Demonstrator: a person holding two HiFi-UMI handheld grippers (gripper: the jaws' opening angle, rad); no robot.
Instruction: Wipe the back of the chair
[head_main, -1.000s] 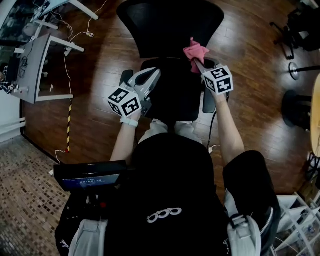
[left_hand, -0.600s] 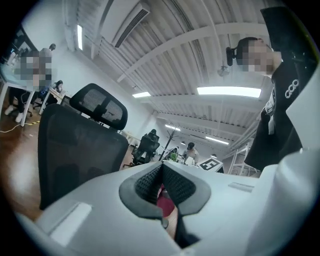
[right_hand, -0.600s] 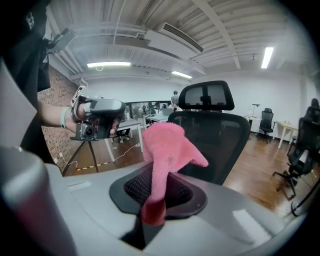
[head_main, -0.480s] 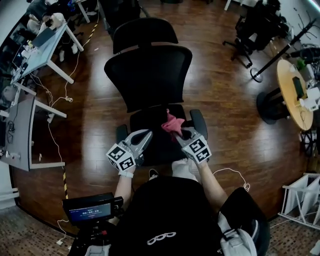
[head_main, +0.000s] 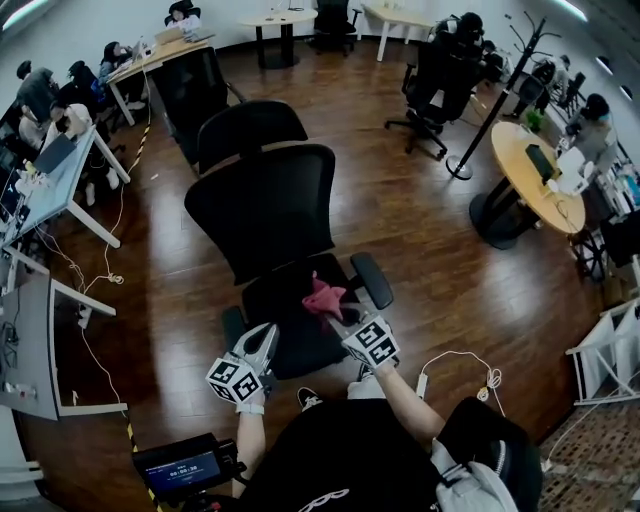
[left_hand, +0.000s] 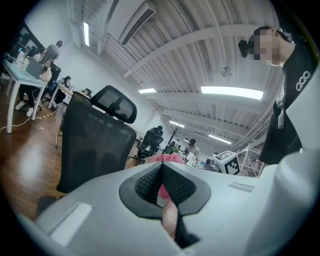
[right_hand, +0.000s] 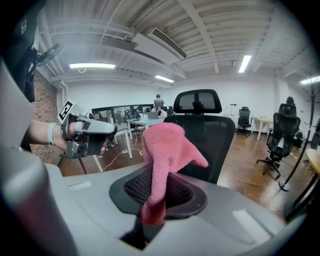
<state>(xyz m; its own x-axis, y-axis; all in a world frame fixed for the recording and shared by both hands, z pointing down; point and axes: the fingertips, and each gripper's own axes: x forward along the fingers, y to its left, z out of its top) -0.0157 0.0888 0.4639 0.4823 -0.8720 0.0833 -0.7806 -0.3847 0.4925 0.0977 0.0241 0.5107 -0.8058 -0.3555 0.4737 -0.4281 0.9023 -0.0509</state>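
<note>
"Chair back (head_main: 275, 210) — where is it?"

"At 12 o'clock, beyond the seat (head_main: 285, 303), untouched. Right gripper (head_main: 338, 315) is clamped on the cloth (head_main: 323, 297), bunched forward as a wiping pad, I'd judge."

"Left gripper (head_main: 262, 340)?"

"Jaws together, nothing between them — free to steady the chair. Armrests (head_main: 372, 280) flank the reach, and a second chair (head_main: 250, 128) stands just behind."

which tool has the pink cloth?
The right tool: its jaws are clamped on the pink cloth. The left tool has its jaws shut with nothing between them.
</note>
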